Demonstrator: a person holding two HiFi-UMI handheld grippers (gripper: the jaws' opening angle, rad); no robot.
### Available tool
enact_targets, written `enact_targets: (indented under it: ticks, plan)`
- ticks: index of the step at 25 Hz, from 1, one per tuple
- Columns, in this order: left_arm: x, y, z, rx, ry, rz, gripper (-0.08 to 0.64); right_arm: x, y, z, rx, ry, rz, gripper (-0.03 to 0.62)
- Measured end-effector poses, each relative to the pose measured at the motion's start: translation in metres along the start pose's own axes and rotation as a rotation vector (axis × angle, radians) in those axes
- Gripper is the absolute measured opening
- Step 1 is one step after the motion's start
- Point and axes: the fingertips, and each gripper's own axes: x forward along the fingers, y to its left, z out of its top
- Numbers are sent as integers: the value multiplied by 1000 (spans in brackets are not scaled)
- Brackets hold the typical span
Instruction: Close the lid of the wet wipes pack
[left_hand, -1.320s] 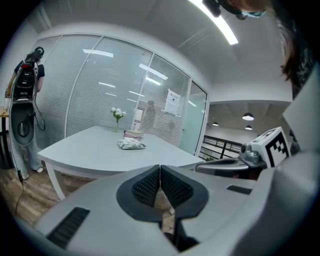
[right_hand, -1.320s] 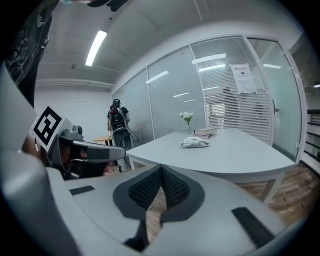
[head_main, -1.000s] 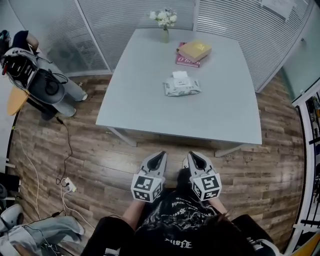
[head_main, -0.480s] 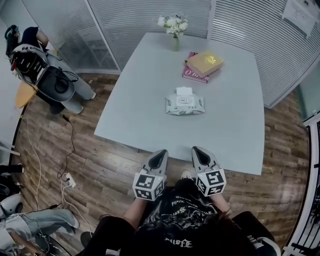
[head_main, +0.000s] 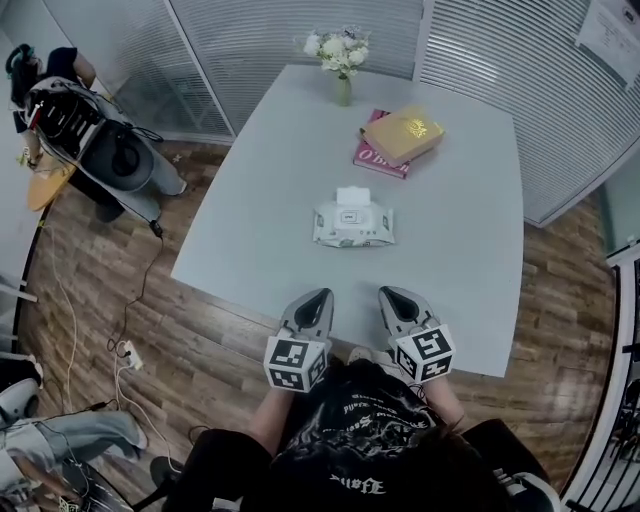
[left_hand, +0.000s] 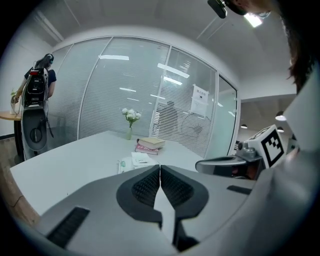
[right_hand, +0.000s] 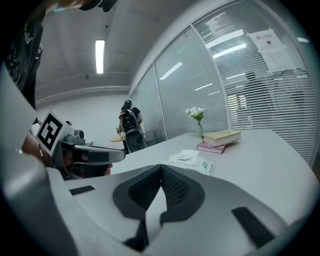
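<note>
Holding nothing: left gripper (head_main: 320, 296) and right gripper (head_main: 386, 293), both closed, at 6 o'clock by the near edge of the tabletop (head_main: 470, 210). Farther, at 12 o'clock, the wet wipes pack (head_main: 352, 227), lid (head_main: 352, 196) flipped up. Could skid the light pack away if pushed sideways.

Table (head_main: 250, 200): 1. Wet wipes pack (head_main: 352, 225): 1. Books: 2, stacked, yellow book (head_main: 404, 133) over red book (head_main: 370, 160). Vase (head_main: 343, 90) with white flowers (head_main: 338, 45): 1. Grippers: 2, left gripper (head_main: 316, 297), right gripper (head_main: 392, 294). Marker cubes (head_main: 294, 363): 2, one per gripper. Power strip (head_main: 127, 353) on floor (head_main: 230, 330): 1. Paper notice (head_main: 610, 22) on glass wall (head_main: 280, 30): 1. Person (left_hand: 48, 75) beside glass wall: 1.
</note>
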Motion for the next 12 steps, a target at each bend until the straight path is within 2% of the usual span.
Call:
enact_targets:
  ticks: [4, 12]
  plan:
    - [10, 13, 5, -11, 18, 11, 8, 9, -9, 8, 65, -1, 6, -2]
    - [44, 43, 21, -24, 38, 8, 8, 40, -30, 37, 30, 18, 7, -2]
